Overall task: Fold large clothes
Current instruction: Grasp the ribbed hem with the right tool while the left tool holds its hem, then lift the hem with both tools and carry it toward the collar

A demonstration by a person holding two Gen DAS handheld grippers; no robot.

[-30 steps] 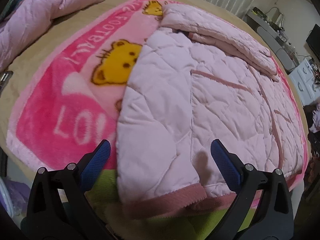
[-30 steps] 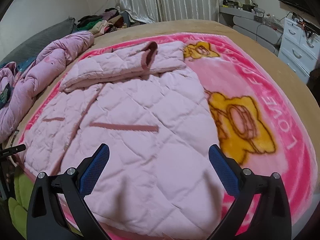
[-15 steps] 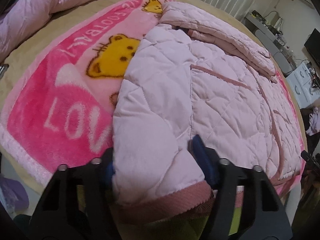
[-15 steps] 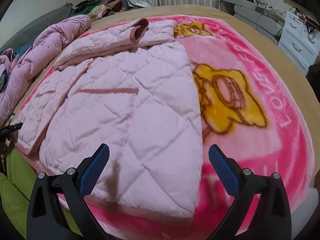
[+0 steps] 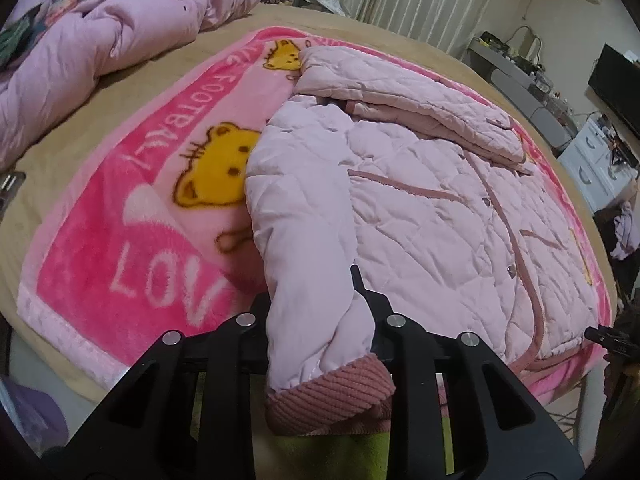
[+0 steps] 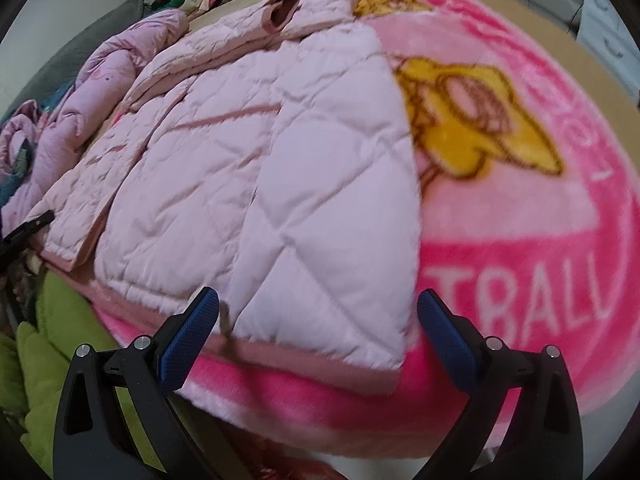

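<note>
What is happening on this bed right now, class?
A person with a handheld gripper in each hand is folding a pink quilted jacket spread on a pink cartoon blanket. The left gripper has its jaws closing on the jacket's sleeve just above the ribbed cuff, and the fabric is bunched between them. The right gripper hovers with open jaws over the jacket's hem at the near corner, holding nothing.

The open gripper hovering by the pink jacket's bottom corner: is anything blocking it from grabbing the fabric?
Nothing visible. The right gripper is open above the jacket's hem corner, only blanket beneath.
</note>
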